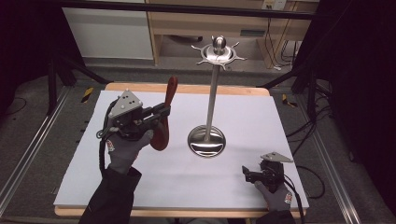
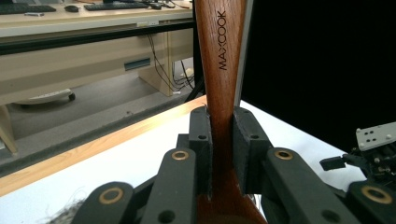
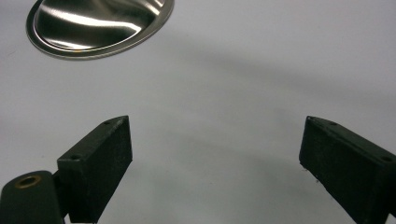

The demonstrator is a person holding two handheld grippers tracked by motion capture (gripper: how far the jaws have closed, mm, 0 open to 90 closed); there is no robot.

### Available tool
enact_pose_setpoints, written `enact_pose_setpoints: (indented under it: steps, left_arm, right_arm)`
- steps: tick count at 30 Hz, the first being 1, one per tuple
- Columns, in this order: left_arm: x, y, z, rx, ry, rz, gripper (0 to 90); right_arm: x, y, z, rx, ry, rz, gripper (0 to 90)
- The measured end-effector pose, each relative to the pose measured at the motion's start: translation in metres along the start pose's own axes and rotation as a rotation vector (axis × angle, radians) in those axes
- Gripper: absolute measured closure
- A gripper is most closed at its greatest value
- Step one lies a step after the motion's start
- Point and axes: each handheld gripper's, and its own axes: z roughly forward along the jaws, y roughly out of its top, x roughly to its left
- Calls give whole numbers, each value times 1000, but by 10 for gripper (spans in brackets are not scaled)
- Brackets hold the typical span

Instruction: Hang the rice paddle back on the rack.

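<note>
My left gripper (image 1: 164, 112) is shut on a brown wooden spoon (image 1: 168, 105), held upright above the left half of the white table. In the left gripper view the spoon's handle (image 2: 220, 70), marked MAXCOOK, rises between the two black pads (image 2: 201, 144), which press on its narrow neck. A steel utensil stand (image 1: 212, 100) with a round base (image 1: 206, 141) and a hooked top ring (image 1: 218, 53) is at the table's middle. My right gripper (image 1: 246, 173) rests low near the front right corner, open and empty; its jaws (image 3: 215, 163) stand wide over bare white surface, the stand's base (image 3: 93, 25) ahead.
The white sheet (image 1: 154, 182) covers a wooden table (image 1: 187, 88). Dark curtains and frame legs flank both sides. A desk and cables stand behind the table. In the left gripper view the right gripper (image 2: 369, 154) shows at the far right.
</note>
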Motion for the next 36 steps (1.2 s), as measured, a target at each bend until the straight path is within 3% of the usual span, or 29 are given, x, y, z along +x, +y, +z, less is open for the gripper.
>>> enact_pose_setpoints:
  steps: [18,36]
  left_arm:
    - [-8,22,10,-34,-27,12,784]
    - [-12,37,21,-49,-26,28,784]
  right_arm:
    - [-1,0,0,-5,4,-3,98]
    - [-1,0,-1,-8,6,-5,98]
